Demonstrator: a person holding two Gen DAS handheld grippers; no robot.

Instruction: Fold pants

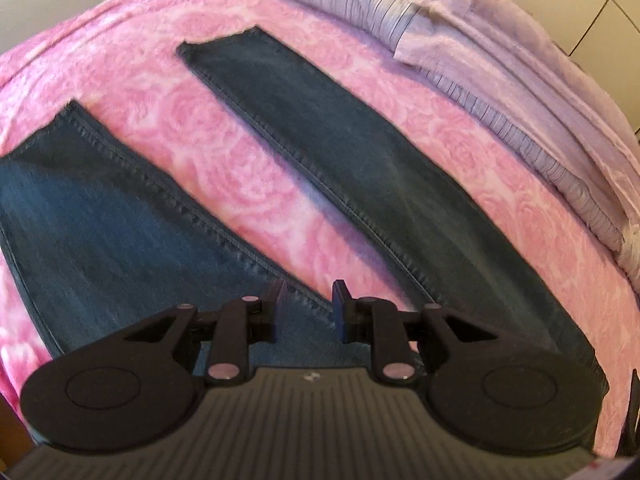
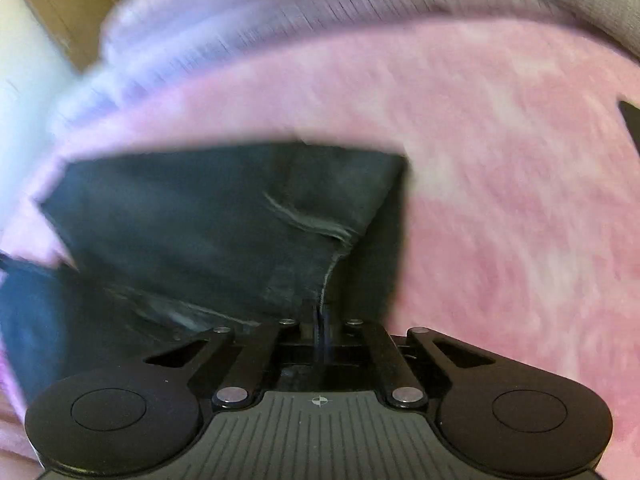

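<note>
Dark blue jeans (image 1: 340,152) lie on a pink rose-patterned blanket (image 1: 224,160), the two legs spread apart in a V that runs away from me. My left gripper (image 1: 306,304) hovers open over the crotch where the legs meet, with nothing between its fingers. In the blurred right wrist view, the waist end of the jeans (image 2: 208,216) is lifted and creased. My right gripper (image 2: 320,316) is shut on a fold of the denim near the waistband edge.
A pile of lilac ruched bedding (image 1: 500,80) runs along the far right of the bed, close to the right leg. It appears again as lilac bedding (image 2: 208,28) behind the waist. Pink blanket (image 2: 500,200) extends to the right of the jeans.
</note>
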